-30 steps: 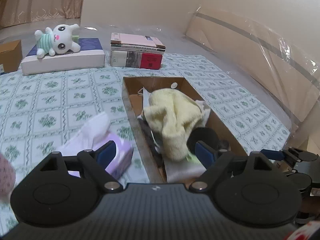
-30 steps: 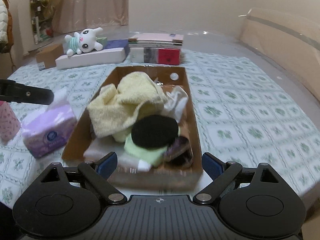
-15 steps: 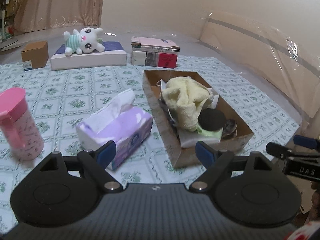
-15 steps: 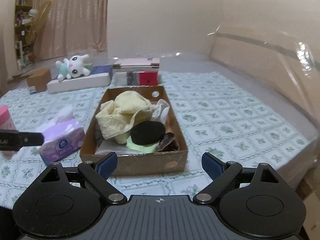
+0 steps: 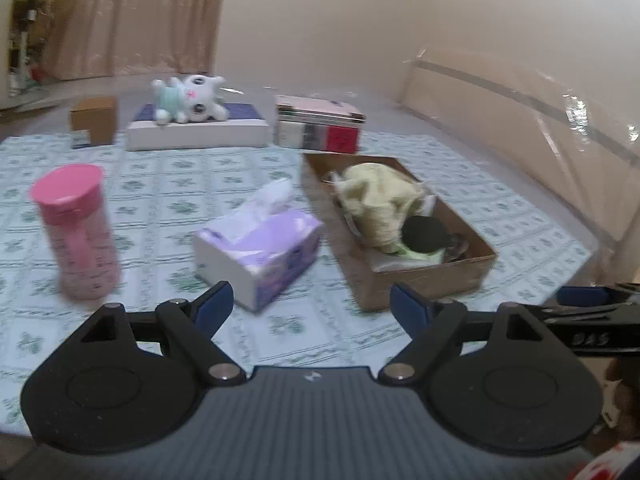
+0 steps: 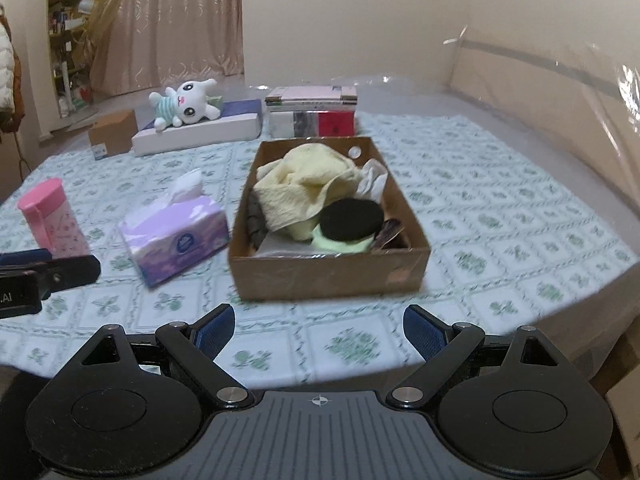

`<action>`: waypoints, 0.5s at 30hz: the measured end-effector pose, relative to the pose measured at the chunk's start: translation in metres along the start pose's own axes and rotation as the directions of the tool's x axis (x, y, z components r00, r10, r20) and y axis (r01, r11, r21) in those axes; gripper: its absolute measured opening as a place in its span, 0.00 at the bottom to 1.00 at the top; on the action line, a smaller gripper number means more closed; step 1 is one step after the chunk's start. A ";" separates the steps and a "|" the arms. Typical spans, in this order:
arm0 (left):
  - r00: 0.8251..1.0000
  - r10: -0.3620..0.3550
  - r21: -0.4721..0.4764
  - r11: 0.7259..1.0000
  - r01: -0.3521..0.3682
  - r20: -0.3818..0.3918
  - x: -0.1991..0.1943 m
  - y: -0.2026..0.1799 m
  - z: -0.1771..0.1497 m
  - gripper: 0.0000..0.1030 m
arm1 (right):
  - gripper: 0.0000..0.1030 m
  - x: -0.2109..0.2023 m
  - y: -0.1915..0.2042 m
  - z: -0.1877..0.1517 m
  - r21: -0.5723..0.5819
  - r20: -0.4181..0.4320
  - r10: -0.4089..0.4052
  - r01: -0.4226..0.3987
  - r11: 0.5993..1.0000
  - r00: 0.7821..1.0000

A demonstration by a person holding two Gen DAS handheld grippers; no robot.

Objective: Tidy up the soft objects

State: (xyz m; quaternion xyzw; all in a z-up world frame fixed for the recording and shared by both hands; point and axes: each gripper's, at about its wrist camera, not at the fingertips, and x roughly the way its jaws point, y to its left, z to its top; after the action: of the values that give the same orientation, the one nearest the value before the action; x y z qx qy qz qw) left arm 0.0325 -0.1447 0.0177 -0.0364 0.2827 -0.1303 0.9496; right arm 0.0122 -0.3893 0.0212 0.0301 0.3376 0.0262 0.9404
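A brown cardboard box (image 6: 328, 274) sits on the patterned tablecloth and holds a yellow towel (image 6: 304, 188), a black round pad (image 6: 352, 220), a green cloth (image 6: 340, 245) and white fabric (image 6: 372, 178). The box (image 5: 430, 280) also shows in the left wrist view, with the towel (image 5: 376, 200) inside. A white plush toy (image 6: 184, 104) lies on a flat box at the back. My left gripper (image 5: 310, 308) and right gripper (image 6: 318, 328) are both open and empty, held back from the table's near edge.
A purple tissue box (image 6: 176, 234) stands left of the cardboard box, and a pink bottle (image 6: 54, 218) further left. A stack of books (image 6: 312, 112) and a small brown carton (image 6: 112, 132) stand at the back. A plastic-wrapped headboard (image 6: 560, 88) is on the right.
Both grippers have drawn back from the box toward the near edge of the table. The box and tissue box look smaller and the pink bottle has come into view. Both jaws stayed open.
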 end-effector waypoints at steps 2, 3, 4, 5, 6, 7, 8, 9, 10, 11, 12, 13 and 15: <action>1.000 0.018 0.002 1.000 -0.018 -0.006 -0.002 0.003 -0.003 0.79 | 0.88 -0.003 0.001 0.000 0.040 -0.011 0.008 -0.007 0.999 1.000; 1.000 0.022 -0.002 1.000 -0.022 -0.017 -0.003 0.005 -0.005 0.79 | 0.88 -0.005 0.001 0.001 0.056 -0.012 0.013 -0.013 0.998 1.000; 0.999 0.023 -0.009 1.000 -0.023 -0.030 -0.003 0.007 -0.006 0.80 | 0.88 -0.007 0.002 0.002 0.071 -0.012 0.018 -0.018 0.997 1.000; 0.999 0.023 -0.016 1.000 -0.024 -0.040 -0.003 0.009 -0.007 0.80 | 0.88 -0.009 0.003 0.003 0.079 -0.011 0.019 -0.018 0.997 1.000; 0.999 0.021 -0.026 0.999 -0.022 -0.048 -0.004 0.011 -0.008 0.80 | 0.88 -0.010 0.004 0.003 0.083 -0.008 0.019 -0.018 0.996 1.000; 0.998 0.018 -0.034 0.999 -0.020 -0.057 -0.004 0.012 -0.009 0.80 | 0.88 -0.011 0.006 0.003 0.084 -0.006 0.019 -0.019 0.996 1.000; 0.998 0.013 -0.043 0.999 -0.016 -0.060 -0.005 0.015 -0.011 0.81 | 0.88 -0.012 0.008 0.003 0.082 -0.004 0.021 -0.020 0.996 1.000; 0.998 0.011 -0.053 0.998 -0.014 -0.060 -0.005 0.016 -0.012 0.81 | 0.88 -0.012 0.010 0.002 0.077 -0.004 0.022 -0.021 0.997 1.000; 0.998 0.013 -0.066 0.998 -0.017 -0.063 -0.005 0.017 -0.013 0.82 | 0.88 -0.012 0.013 0.001 0.070 -0.007 0.025 -0.025 0.997 1.000; 0.998 0.010 -0.077 0.997 -0.015 -0.067 -0.005 0.017 -0.015 0.82 | 0.88 -0.011 0.015 0.001 0.062 -0.010 0.029 -0.028 0.998 1.000; 0.997 0.002 -0.087 0.996 -0.008 -0.074 -0.005 0.018 -0.016 0.82 | 0.88 -0.011 0.017 0.000 0.052 -0.015 0.031 -0.030 0.998 0.999; 0.996 -0.007 -0.092 0.996 -0.001 -0.084 -0.004 0.018 -0.017 0.82 | 0.88 -0.011 0.019 0.000 0.043 -0.016 0.029 -0.028 0.999 0.999; 0.995 -0.008 -0.075 0.997 0.001 -0.101 -0.003 0.016 -0.018 0.82 | 0.88 -0.012 0.023 -0.002 0.025 -0.011 0.023 -0.023 0.999 1.000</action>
State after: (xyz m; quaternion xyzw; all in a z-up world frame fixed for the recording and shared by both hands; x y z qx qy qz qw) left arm 0.0239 -0.1282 0.0022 -0.0657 0.3352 -0.1235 0.9317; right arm 0.0012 -0.3668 0.0291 0.0456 0.3427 0.0329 0.9378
